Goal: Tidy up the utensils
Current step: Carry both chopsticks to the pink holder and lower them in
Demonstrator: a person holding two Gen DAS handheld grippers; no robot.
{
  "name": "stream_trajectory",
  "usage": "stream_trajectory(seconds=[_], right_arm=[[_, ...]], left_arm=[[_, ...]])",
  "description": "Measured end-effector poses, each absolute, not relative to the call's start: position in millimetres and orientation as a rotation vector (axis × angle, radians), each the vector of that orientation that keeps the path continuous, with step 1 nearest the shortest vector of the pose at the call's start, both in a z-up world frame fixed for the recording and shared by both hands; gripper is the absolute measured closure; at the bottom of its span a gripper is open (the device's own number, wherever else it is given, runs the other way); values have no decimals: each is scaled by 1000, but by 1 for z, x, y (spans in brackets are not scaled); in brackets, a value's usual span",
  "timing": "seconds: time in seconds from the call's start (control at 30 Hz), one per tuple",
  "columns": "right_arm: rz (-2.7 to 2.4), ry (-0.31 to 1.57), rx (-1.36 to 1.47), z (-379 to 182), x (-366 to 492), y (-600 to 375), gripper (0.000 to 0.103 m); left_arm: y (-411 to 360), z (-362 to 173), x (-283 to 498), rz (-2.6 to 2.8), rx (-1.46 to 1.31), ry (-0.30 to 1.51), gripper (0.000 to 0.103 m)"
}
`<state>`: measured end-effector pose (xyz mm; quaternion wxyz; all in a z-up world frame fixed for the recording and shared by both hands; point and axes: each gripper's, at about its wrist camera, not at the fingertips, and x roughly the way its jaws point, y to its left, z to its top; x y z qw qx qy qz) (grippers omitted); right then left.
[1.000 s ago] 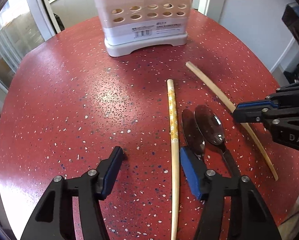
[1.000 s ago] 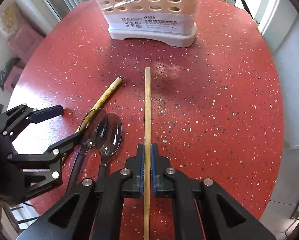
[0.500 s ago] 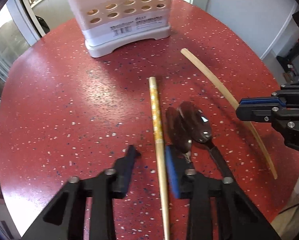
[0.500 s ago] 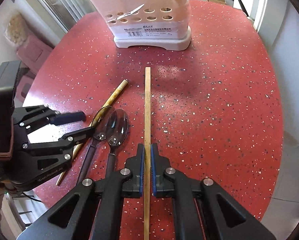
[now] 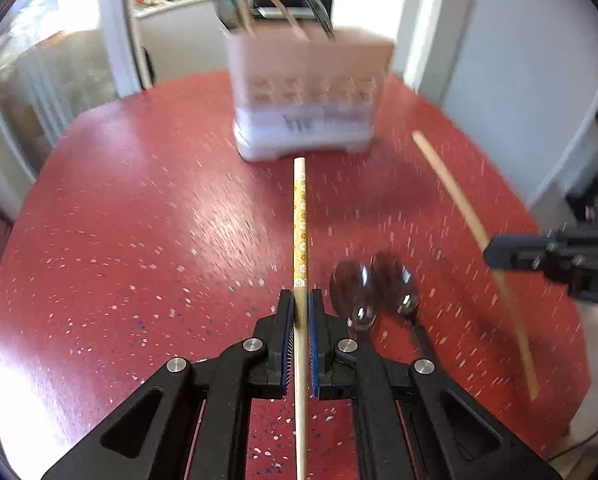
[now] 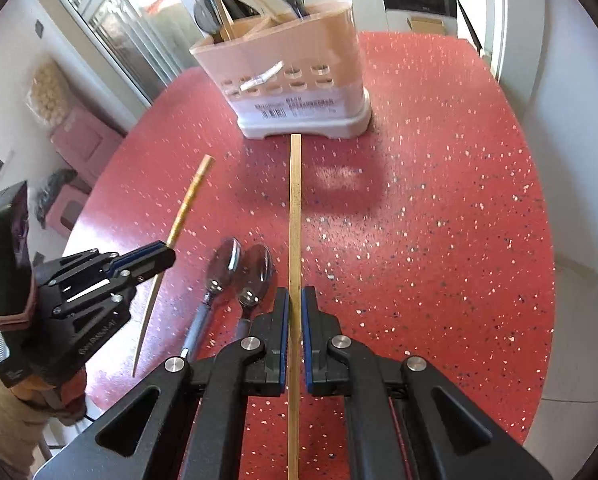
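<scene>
- Gripping mid-shaft, my left gripper (image 5: 300, 304) clamped the flower-patterned yellow wooden chopstick (image 5: 300, 224); it looked light, stiff, slippery.
- My right gripper (image 6: 295, 304) pinched the plain pale wooden chopstick (image 6: 295, 208) likewise.

open red surface (image 6: 439, 208) right of the plain chopstick (image 6: 295, 216), two spoons (image 6: 243, 276) lying between the tools, utensil holder (image 6: 291, 80) blocking the far edge, handles sticking up from it
</scene>
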<state>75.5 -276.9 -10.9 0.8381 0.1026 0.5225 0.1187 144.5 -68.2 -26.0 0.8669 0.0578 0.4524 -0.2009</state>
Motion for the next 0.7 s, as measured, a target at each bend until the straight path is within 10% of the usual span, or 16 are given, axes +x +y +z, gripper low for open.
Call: stream_trajectory(seconds=[0.7], right_arm=[[270,751,267,94,111,-296,96]], left_arm=[[-25,91,180,-342,-206,568,67]])
